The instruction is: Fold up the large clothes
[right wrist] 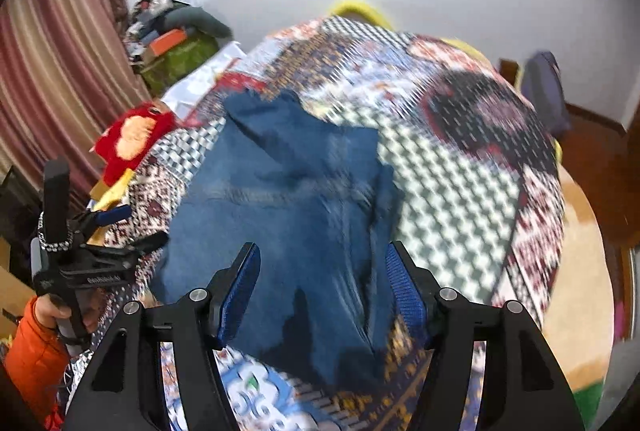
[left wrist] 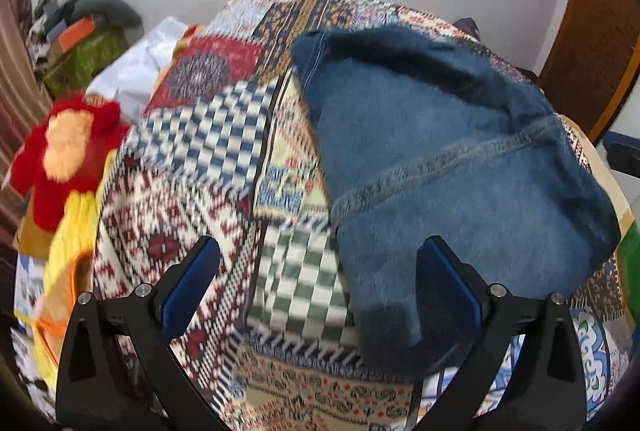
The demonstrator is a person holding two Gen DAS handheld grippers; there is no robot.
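Right wrist view: the jeans (right wrist: 288, 215) lie folded in a compact bundle at frame centre on the patterned bedspread (right wrist: 460, 191), so I judge the fold mostly done, with squaring or one more fold left. My right claw (right wrist: 322, 287) stands partly open and holds nothing. My left claw (left wrist: 316, 287) stands wide, empty.

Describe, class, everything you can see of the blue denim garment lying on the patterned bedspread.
The blue denim garment is folded into a rumpled, roughly rectangular bundle, its cloth faded mid-blue with darker shaded creases. A thick stitched seam crosses it and a stitched hem edge shows at its far corner. It lies flat on the patchwork bedspread, which alone touches it. Neither gripper holds it; their blue pads stand apart above its near edge.
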